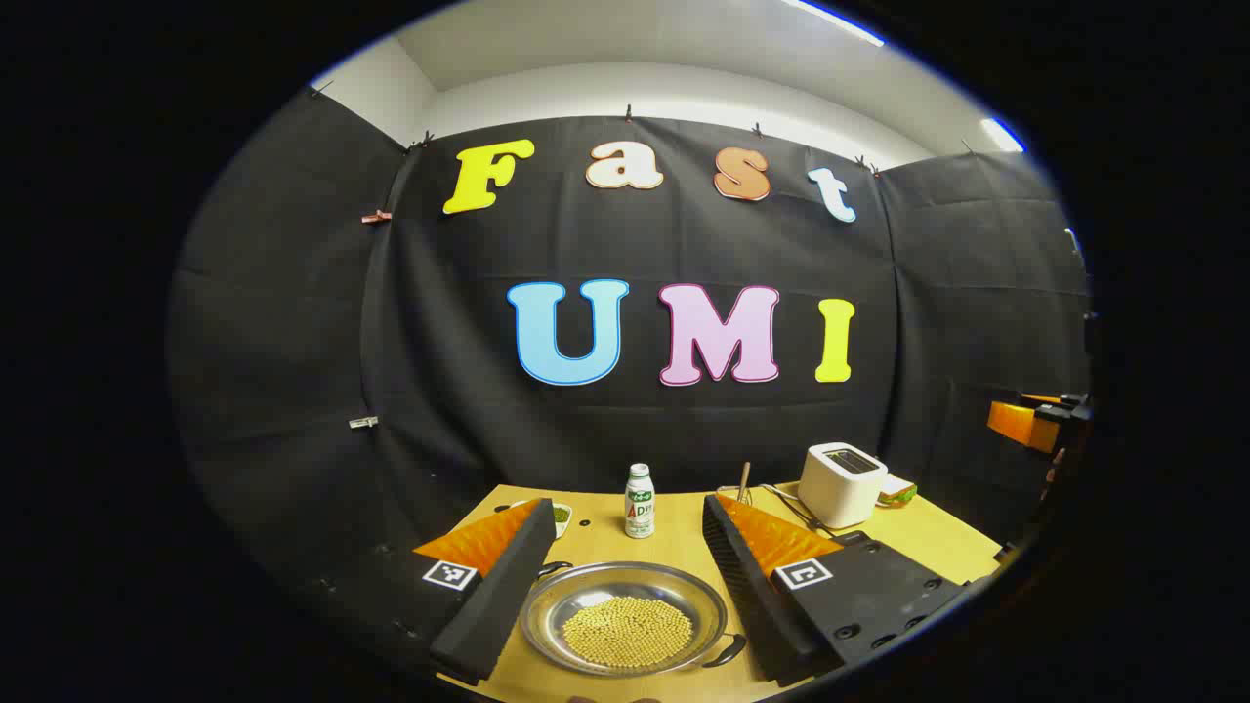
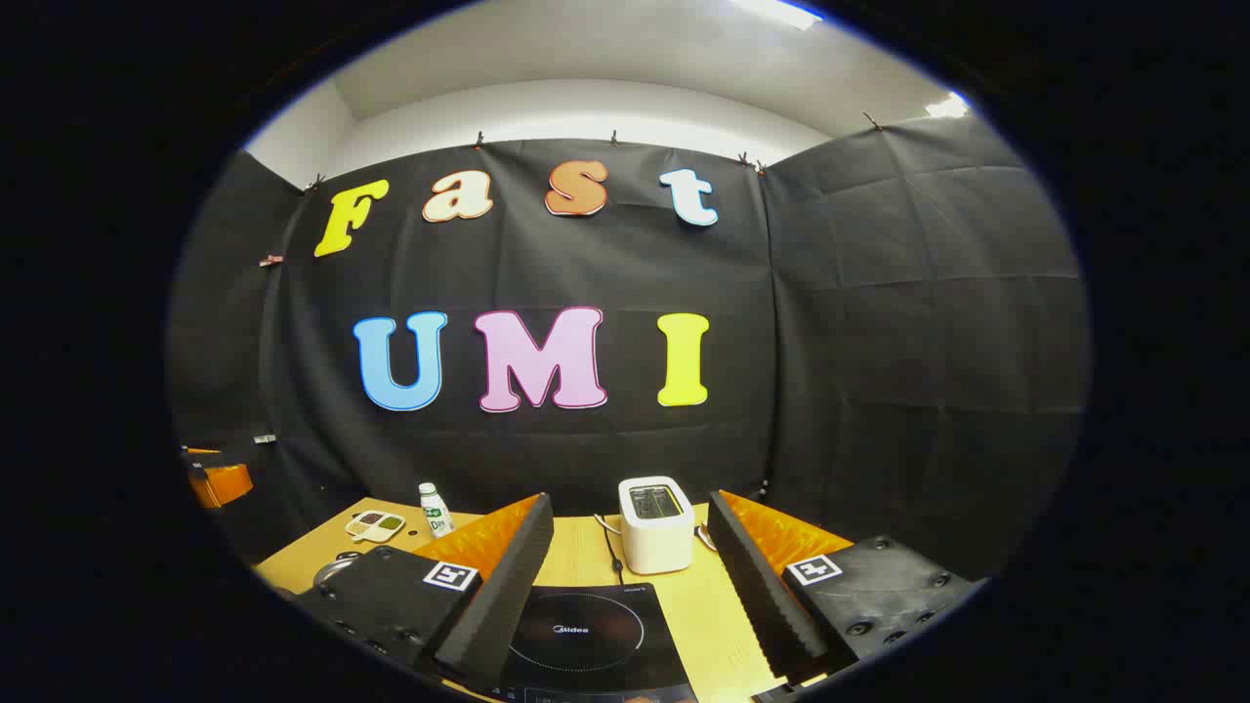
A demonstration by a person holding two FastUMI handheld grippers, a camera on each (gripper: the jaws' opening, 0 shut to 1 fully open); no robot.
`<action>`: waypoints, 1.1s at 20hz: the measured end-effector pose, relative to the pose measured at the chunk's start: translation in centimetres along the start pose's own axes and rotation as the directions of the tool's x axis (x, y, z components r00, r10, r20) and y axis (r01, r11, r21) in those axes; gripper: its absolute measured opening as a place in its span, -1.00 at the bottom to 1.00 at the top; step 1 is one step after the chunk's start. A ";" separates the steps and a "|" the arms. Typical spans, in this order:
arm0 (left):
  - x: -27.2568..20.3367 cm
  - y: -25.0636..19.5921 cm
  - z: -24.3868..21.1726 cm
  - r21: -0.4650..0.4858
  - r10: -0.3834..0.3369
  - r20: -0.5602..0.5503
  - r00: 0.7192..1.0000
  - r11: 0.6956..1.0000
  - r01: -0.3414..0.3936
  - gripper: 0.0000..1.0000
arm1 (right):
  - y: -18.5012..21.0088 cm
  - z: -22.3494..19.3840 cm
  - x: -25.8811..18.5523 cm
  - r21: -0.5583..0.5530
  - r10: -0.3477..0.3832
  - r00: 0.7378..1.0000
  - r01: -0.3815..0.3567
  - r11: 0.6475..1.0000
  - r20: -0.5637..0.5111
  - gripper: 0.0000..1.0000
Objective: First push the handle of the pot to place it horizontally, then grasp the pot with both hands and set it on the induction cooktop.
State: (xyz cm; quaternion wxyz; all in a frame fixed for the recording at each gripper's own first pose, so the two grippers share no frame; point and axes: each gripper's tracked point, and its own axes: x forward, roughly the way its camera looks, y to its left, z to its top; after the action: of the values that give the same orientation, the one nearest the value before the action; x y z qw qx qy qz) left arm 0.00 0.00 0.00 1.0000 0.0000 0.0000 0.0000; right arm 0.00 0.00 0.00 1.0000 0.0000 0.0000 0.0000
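In the left gripper view, the pot (image 1: 625, 620), a shallow steel pan holding yellow beads, sits on the wooden table just below and between my fingers. Its two dark loop handles lie on a slant, one at the far left (image 1: 555, 567) and one at the near right (image 1: 728, 649). My left gripper (image 1: 626, 517) is open above it, touching nothing. The right gripper view shows the black induction cooktop (image 2: 586, 635) on the table under my right gripper (image 2: 630, 503), which is open and holds nothing.
A white toaster (image 2: 656, 524) with its cord stands behind the cooktop. A small white bottle (image 1: 640, 501) and a sectioned dish (image 2: 374, 525) sit at the back of the table (image 1: 937, 537). The other gripper (image 1: 1035, 422) shows at the far right edge.
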 end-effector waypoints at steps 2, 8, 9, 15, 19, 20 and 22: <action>-0.2 0.4 -0.1 0.001 -0.007 -0.002 1.000 1.000 0.007 0.90 | 0.7 0.0 -0.5 -0.012 0.003 1.000 -0.003 1.000 0.002 0.97; -0.9 1.1 -1.0 0.005 -0.055 0.001 0.998 0.998 0.055 0.90 | 2.3 0.1 -1.8 -0.016 -0.016 1.000 0.017 1.000 0.009 0.97; -0.9 1.4 -1.2 0.004 -0.059 -0.001 0.998 0.998 0.059 0.90 | 2.6 0.1 -2.0 -0.020 -0.021 1.000 0.021 1.000 0.010 0.97; -1.0 3.5 -2.3 0.000 -0.050 -0.017 0.999 0.999 0.050 0.90 | 4.5 -0.2 -3.2 -0.026 -0.015 1.000 0.015 1.000 0.003 0.97; -1.2 4.5 -2.8 0.011 -0.055 -0.027 0.998 0.998 0.056 0.90 | 5.5 -0.2 -3.2 -0.027 -0.013 1.000 0.013 1.000 -0.006 0.97; -1.2 4.7 -2.8 0.015 -0.061 -0.029 0.998 0.998 0.061 0.90 | 5.7 -0.1 -3.2 -0.026 -0.015 1.000 0.015 1.000 -0.006 0.97; -1.1 4.9 -3.0 0.019 -0.072 -0.035 0.997 0.997 0.073 0.90 | 6.0 0.0 -3.2 -0.026 -0.020 1.000 0.020 0.999 -0.004 1.00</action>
State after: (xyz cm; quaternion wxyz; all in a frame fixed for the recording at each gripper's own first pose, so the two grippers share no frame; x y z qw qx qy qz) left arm -1.10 4.88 -3.03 0.9991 0.0101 0.0173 -0.0364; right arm -3.16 5.95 0.01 0.9999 -0.0131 0.0022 -0.0099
